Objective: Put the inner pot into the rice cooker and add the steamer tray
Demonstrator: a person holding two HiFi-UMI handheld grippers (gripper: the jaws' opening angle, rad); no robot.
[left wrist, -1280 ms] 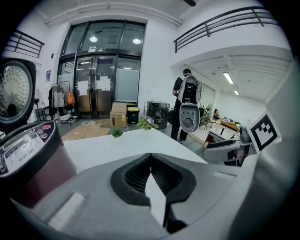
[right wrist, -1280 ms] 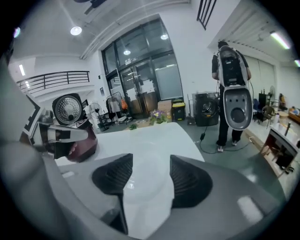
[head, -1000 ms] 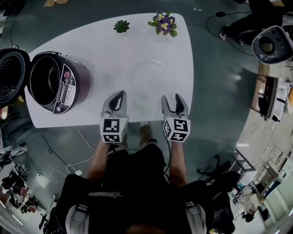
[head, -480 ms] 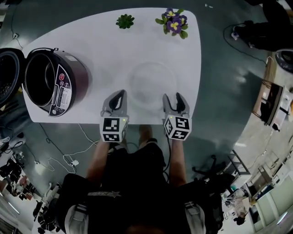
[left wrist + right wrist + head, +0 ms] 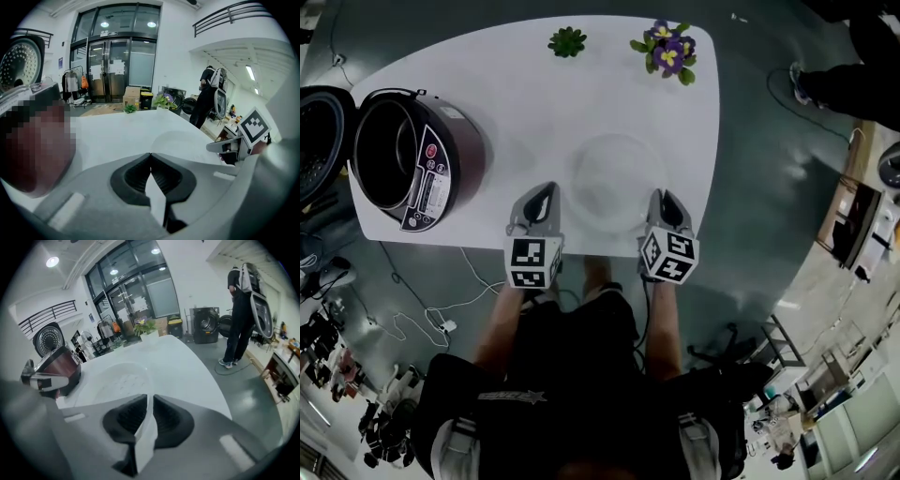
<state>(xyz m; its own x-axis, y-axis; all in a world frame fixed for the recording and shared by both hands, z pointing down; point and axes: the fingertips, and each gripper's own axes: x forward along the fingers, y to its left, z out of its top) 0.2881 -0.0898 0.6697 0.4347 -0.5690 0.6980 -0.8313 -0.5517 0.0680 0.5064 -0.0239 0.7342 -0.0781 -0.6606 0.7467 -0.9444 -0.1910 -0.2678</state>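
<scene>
Grey floor and trailing cables [image 5: 431, 309] surround a white table [image 5: 516, 103], seen from above over the person's dark clothing. Near the table's front edge lies the tray [image 5: 614, 173], a pale, see-through round dish with a dotted bottom, flat on the tabletop. Well to the left of the tray stands the cooker [image 5: 441, 164], dark red, with its control panel toward the tray. Its lid [image 5: 317, 131] is thrown back past the table's end, and the pot [image 5: 382, 155] is seated inside it. Beyond the tray, at the far edge, are a small succulent [image 5: 568, 41] and some purple and yellow flowers [image 5: 667, 52]. The left gripper [image 5: 542, 195] lies just beside the tray's left rim, pointing away from the person and downward; whether it touches the rim cannot be told. Its pads [image 5: 133, 173] are pressed together at the tips with nothing between them, and only white tabletop shows through the gap behind. The right gripper [image 5: 664, 197] is at the tray's right rim. Its jaws have just been closing and now stand a sliver apart, pinching a thin white edge that runs on from the tray's rim. Far behind the tray, in the right gripper view, a person [image 5: 241, 310] stands on the floor, and glass doors [image 5: 117, 65] fill the far wall.
</scene>
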